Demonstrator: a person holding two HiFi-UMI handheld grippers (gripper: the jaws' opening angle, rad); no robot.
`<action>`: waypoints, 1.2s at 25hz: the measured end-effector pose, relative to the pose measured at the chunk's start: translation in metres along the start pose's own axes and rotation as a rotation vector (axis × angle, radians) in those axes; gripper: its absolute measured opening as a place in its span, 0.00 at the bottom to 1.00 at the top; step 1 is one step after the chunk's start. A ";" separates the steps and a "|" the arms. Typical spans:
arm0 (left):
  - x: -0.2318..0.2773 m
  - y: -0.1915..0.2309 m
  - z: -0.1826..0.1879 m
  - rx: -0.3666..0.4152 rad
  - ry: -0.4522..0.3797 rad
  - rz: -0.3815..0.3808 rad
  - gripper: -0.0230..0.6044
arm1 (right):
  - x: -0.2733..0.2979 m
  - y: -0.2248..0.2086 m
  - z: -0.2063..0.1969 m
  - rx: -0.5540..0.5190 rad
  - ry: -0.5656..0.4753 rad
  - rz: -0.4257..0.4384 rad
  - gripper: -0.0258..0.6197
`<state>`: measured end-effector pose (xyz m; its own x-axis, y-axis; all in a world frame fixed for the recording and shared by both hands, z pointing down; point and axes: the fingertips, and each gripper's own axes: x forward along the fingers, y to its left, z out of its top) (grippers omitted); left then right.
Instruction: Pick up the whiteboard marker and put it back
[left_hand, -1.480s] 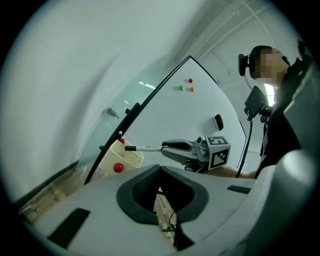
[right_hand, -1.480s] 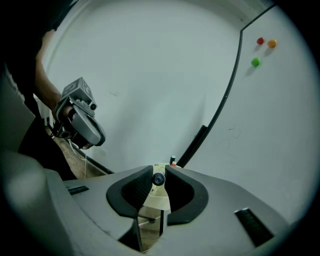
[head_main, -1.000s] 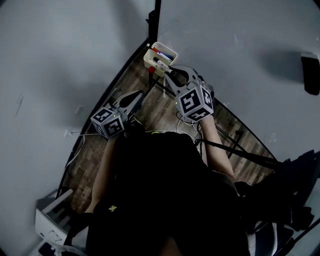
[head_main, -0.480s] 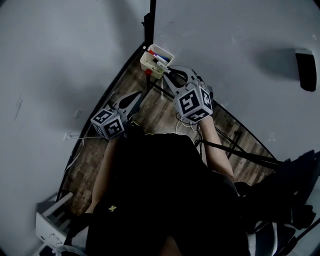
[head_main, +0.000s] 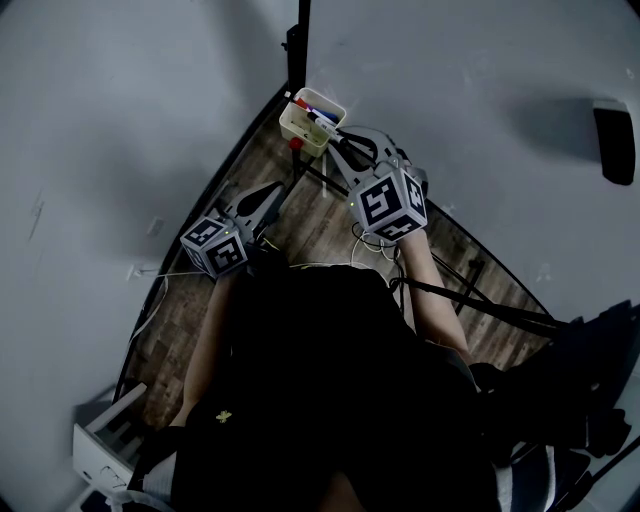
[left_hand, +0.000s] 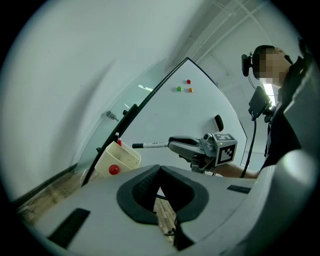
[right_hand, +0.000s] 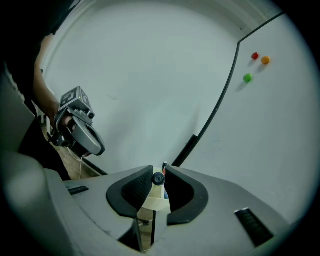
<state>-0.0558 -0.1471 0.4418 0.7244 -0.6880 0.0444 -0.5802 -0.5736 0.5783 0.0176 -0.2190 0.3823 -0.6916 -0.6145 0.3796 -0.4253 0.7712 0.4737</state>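
Slightly nearer the pen holder at 11 o'clock than a second ago, my right gripper pinches the whiteboard marker in its jaws, aimed to slot it in, while my left gripper waits idle at 7 o'clock, jaws pressed together, empty.

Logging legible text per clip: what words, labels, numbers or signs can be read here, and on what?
No text is readable.
Print on the whiteboard marker barrel: too small and blurred.
Patterned cubes: black-and-white squares only, no letters or digits.

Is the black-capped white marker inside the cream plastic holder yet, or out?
Out. The right gripper clamps the marker, level in the air, its tip near the holder's rim.
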 end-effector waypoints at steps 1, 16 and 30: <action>0.000 0.000 0.000 0.000 -0.001 -0.002 0.06 | 0.000 -0.001 0.000 0.001 0.000 -0.003 0.17; -0.005 0.001 0.002 -0.021 0.001 -0.004 0.06 | 0.013 -0.016 -0.005 0.015 0.009 -0.025 0.17; -0.016 0.013 0.009 -0.046 -0.003 0.030 0.06 | 0.042 -0.028 -0.015 0.046 0.030 -0.008 0.17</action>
<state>-0.0785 -0.1474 0.4413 0.7056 -0.7060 0.0604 -0.5840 -0.5312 0.6138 0.0090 -0.2692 0.3969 -0.6707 -0.6245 0.4002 -0.4570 0.7729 0.4402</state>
